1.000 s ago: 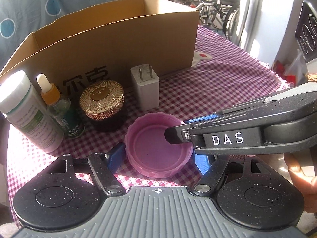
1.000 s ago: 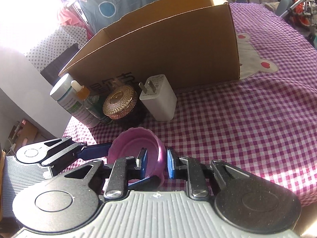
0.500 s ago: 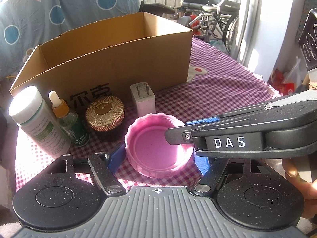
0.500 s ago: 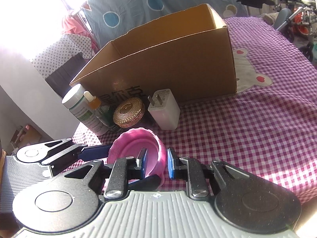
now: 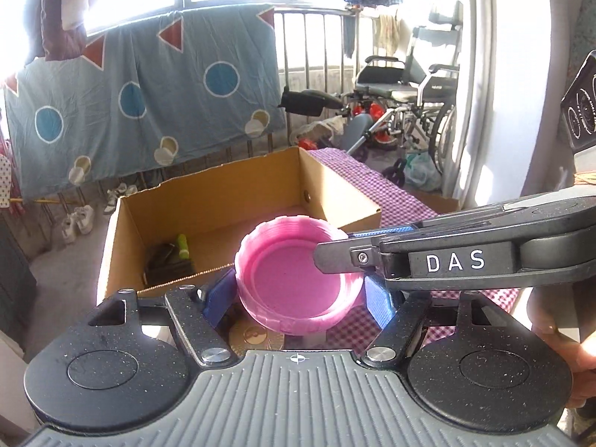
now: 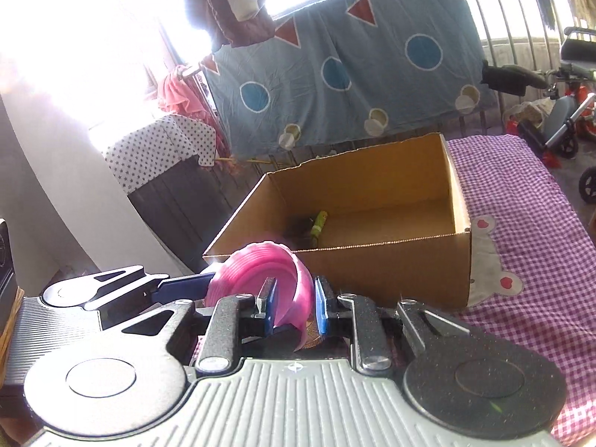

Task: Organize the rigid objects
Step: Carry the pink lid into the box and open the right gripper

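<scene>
A pink plastic lid (image 5: 294, 279), hollow side up, hangs in the air just in front of an open cardboard box (image 5: 238, 186). My left gripper (image 5: 298, 300) spans it, a blue pad pressed on each side. My right gripper (image 6: 294, 305) is shut on the rim of the lid (image 6: 257, 268), one pad inside and one outside. In the left wrist view the right gripper (image 5: 335, 260) reaches in from the right. In the right wrist view a blue finger of the left gripper (image 6: 178, 285) touches the lid's left side. The box (image 6: 391, 272) holds a green item (image 6: 319, 223) and something dark.
A gold-topped jar (image 5: 253, 337) shows just below the lid. The purple checked tablecloth (image 6: 521, 205) runs to the right of the box. Behind the table hang a blue dotted sheet (image 5: 141, 100) and railings, with a wheelchair (image 5: 409, 85) at the back right.
Both grippers have risen together with the pink lid, off the table. The bottles and the charger have dropped out of view, and the inside of the box now shows.
</scene>
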The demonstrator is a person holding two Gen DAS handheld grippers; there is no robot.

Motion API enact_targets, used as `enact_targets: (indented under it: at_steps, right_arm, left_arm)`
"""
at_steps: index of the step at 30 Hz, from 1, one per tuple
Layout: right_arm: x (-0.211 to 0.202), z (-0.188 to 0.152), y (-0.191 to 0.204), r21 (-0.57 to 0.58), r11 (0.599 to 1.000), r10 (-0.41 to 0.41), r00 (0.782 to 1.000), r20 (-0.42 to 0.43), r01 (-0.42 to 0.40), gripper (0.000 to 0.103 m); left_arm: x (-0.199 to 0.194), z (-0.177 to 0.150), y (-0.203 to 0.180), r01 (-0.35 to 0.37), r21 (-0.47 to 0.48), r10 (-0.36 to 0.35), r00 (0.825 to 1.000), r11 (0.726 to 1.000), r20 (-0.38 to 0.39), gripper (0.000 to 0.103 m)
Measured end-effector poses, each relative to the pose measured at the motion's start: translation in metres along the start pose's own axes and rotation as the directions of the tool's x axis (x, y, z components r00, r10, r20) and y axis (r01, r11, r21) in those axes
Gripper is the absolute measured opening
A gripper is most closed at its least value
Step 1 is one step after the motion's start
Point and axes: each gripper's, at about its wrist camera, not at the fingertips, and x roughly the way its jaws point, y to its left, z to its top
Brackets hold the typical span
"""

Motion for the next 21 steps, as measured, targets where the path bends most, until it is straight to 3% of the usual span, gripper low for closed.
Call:
enact_targets:
  at_steps: [5, 11, 15, 21]
  right_arm:
    - [0.025, 0.057, -0.005, -0.006, 0.998, 0.056, 0.998, -0.033, -0.056, 0.023]
    - [0.096, 0.109, -0.028, 0.035, 0.997, 0.071, 0.977, -0.202, -0.065, 0.023]
    - [0.156, 0.124, -0.054, 0.113, 0.993, 0.077, 0.939, -0.334, -0.041, 0.023]
    - [0.237, 0.131, -0.098, 0.209, 0.978, 0.092, 0.878, -0.471, 0.01, 0.023]
  left_arm:
    - [0.014, 0.046, 0.018, -0.027, -0.012, 0.027, 1.0, 1.0, 0.004, 0.073]
    - [0.069, 0.077, 0.052, -0.002, -0.083, -0.011, 0.987, 0.997, -0.163, 0.073]
    - [0.128, 0.085, 0.082, 0.014, -0.168, -0.067, 0.947, 0.986, -0.315, 0.073]
    - [0.192, 0.078, 0.111, 0.007, -0.263, -0.128, 0.887, 0.965, -0.443, 0.074]
